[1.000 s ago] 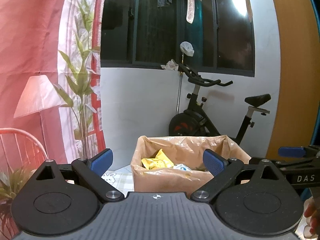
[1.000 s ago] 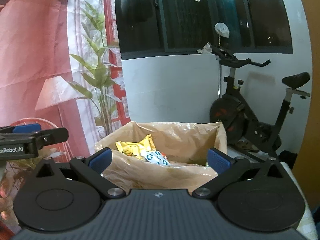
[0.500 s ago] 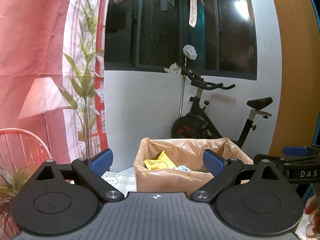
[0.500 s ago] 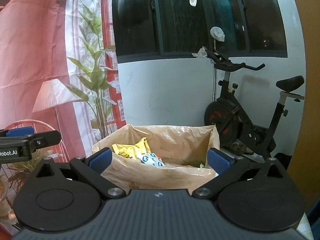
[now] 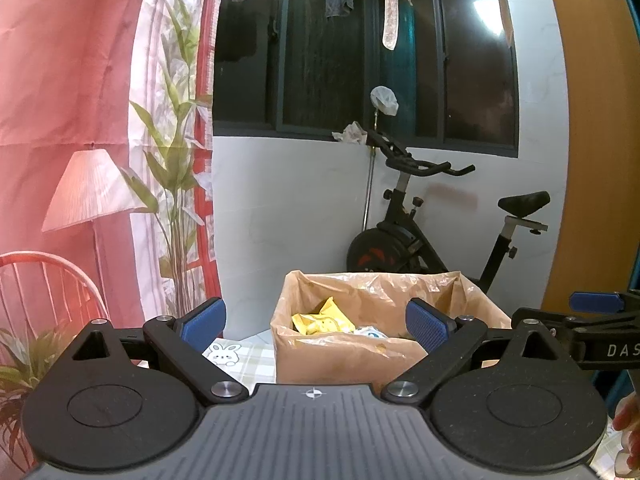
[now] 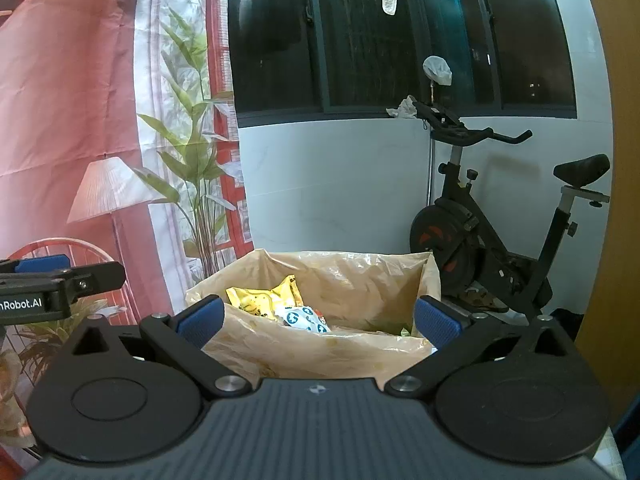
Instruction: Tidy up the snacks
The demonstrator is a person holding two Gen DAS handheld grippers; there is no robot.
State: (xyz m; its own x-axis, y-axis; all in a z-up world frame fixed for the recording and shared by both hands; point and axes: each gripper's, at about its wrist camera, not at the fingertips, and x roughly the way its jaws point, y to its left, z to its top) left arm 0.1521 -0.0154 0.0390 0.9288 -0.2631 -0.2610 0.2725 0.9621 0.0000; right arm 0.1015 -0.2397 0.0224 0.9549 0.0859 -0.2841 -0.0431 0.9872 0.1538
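A cardboard box lined with a tan plastic bag (image 5: 340, 356) (image 6: 320, 352) stands on the table ahead of both grippers. Inside lie a yellow snack packet (image 5: 322, 320) (image 6: 262, 300) and a white packet with blue print (image 6: 304, 318) (image 5: 372, 332). My left gripper (image 5: 316, 322) is open and empty, held back from the box. My right gripper (image 6: 318, 318) is open and empty, close in front of the box. Each gripper shows at the edge of the other's view.
A checked tablecloth with a bunny print (image 5: 228, 354) covers the table left of the box. An exercise bike (image 6: 492, 232) stands behind on the right. A printed backdrop with a lamp and plant (image 5: 100, 200) hangs on the left. A wooden panel (image 5: 596, 160) is at the right.
Both grippers have tilted and drawn slightly down and back, so the box sits lower in both views. Both stay open and empty.
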